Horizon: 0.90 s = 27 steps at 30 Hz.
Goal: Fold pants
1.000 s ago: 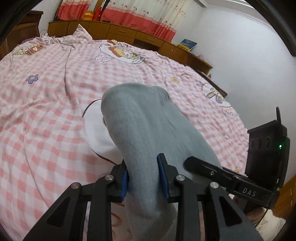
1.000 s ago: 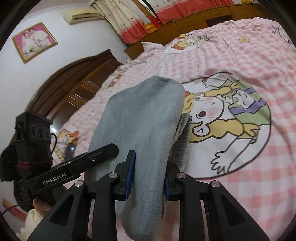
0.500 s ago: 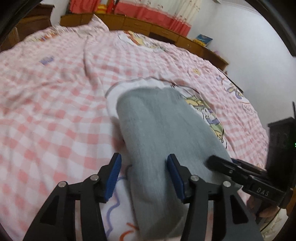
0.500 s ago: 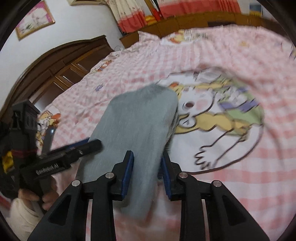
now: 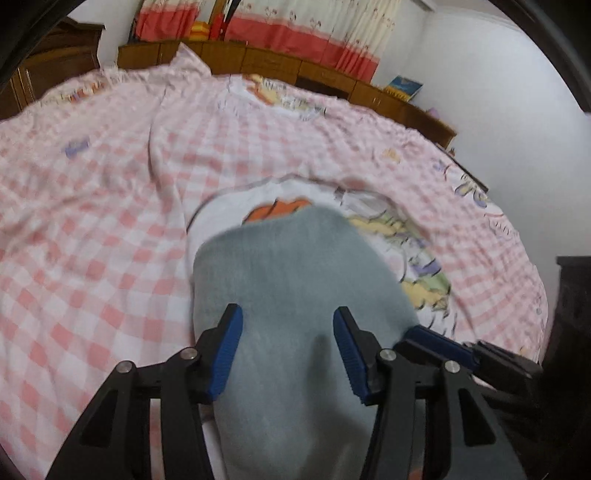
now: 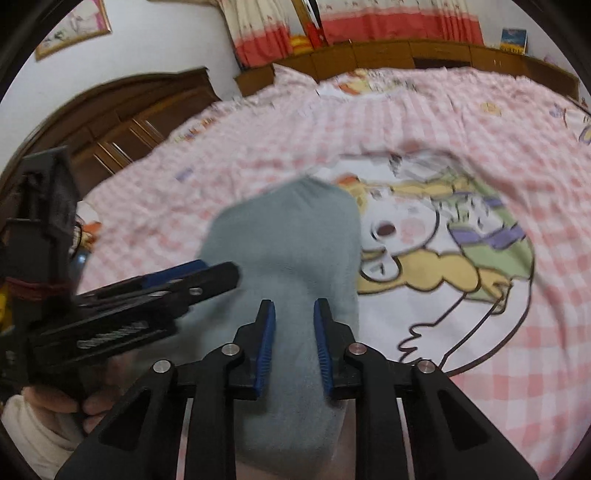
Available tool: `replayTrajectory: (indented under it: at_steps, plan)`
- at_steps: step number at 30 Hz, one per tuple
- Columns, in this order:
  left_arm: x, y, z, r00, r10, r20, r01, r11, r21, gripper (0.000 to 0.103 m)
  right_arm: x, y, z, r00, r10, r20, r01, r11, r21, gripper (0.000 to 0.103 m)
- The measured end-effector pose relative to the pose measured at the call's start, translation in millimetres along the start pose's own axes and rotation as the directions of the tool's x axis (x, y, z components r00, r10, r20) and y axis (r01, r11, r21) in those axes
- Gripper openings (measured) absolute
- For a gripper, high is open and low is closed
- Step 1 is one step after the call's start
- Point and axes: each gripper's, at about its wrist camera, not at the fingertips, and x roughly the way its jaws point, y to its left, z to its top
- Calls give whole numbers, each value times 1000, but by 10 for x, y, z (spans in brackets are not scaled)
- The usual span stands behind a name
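The grey pants (image 5: 295,266), folded into a thick bundle, lie on the pink checked bedspread (image 5: 92,221) over its cartoon print. My left gripper (image 5: 288,314) stands open astride the near end of the bundle, its blue pads wide apart over the cloth. My right gripper (image 6: 293,302) has a ridge of the grey pants (image 6: 288,236) between its pads, and its jaws are closing on it. In the right wrist view the left gripper (image 6: 221,273) reaches in from the left over the cloth's edge. In the left wrist view the right gripper's fingers (image 5: 436,339) touch the bundle's right side.
Low wooden cabinets (image 5: 332,81) and red-and-cream curtains (image 5: 295,33) run along the far wall. A dark wooden wardrobe (image 6: 129,110) stands to the left. A hand in a white sleeve (image 6: 44,417) holds the left gripper. The bedspread spreads wide on all sides.
Both grippers have sunk toward the bed, and the pants went from hanging draped to lying flat on it. The left jaws have spread off the cloth. The right jaws have narrowed.
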Motion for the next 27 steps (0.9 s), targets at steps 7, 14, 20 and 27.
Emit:
replayTrajectory:
  at_steps: [7, 14, 20, 27]
  plan:
    - [-104, 67, -80, 1000, -5, -16, 5, 1000, -28, 44, -221, -70, 12, 999, 46, 15, -47, 999, 20, 10]
    - [-644, -96, -432, 997, 82, -15, -83, 996, -18, 49, -616, 173, -271, 997, 74, 12, -73, 993, -98, 10]
    - [-526, -66, -767, 992, 103, -75, -108, 992, -66, 52, -423, 73, -467, 997, 56, -62, -60, 996, -73, 10]
    - [-724, -132, -833, 991, 127, -50, -131, 989, -76, 58, -701, 53, -473, 997, 65, -39, -66, 997, -30, 42]
